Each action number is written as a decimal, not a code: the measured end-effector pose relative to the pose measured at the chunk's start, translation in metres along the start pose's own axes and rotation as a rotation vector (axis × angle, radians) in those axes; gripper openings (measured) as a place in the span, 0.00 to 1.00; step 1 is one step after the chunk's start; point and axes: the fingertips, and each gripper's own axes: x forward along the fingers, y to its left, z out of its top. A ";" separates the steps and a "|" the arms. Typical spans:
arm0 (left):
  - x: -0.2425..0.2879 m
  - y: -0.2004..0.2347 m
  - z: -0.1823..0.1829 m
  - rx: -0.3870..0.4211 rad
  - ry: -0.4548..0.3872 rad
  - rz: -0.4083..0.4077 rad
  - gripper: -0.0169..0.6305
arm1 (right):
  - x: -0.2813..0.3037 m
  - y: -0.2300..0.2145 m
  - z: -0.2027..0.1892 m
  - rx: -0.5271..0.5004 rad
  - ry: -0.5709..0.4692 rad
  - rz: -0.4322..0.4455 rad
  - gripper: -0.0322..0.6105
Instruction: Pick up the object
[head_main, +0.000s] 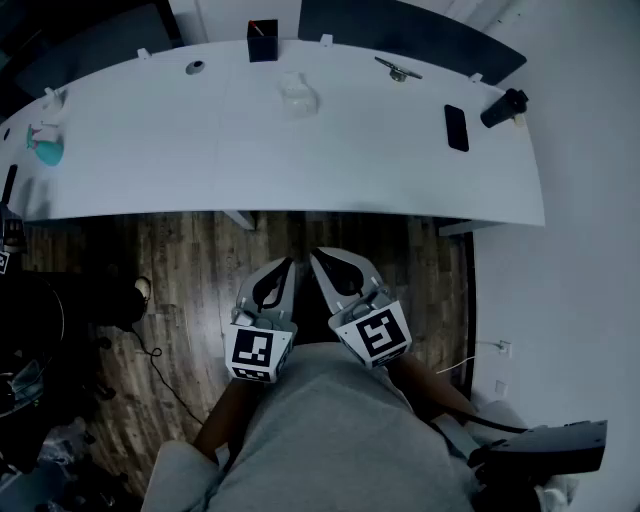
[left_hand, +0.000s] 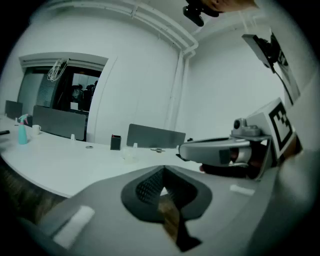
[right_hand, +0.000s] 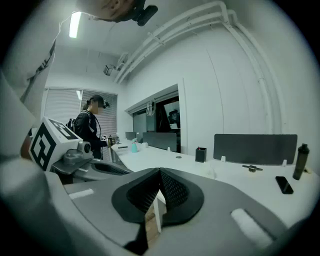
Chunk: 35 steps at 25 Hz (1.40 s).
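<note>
One long white table, smooth and curved along its near edge, spanned the room; two dark, flat divider panels stood along its far edge; short of its near edge, over wooden plank flooring, hung two grey grippers, the left gripper and the right gripper, each with its ribbed black pads pressed together on nothing; toward the table's right end stood one black cylindrical bottle beside one flat black phone; at the far edge sat one square black box; near the table's middle, just in front of the box, lay one small translucent object, untouched.
</note>
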 end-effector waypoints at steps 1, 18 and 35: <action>0.005 0.006 0.005 0.005 0.002 0.010 0.03 | 0.006 -0.005 0.002 0.017 0.001 0.000 0.05; 0.119 0.016 0.031 -0.019 0.132 0.046 0.03 | 0.051 -0.132 0.008 0.115 -0.020 0.048 0.05; 0.206 0.036 0.039 -0.005 0.183 -0.090 0.03 | 0.082 -0.209 -0.003 0.149 0.026 -0.093 0.05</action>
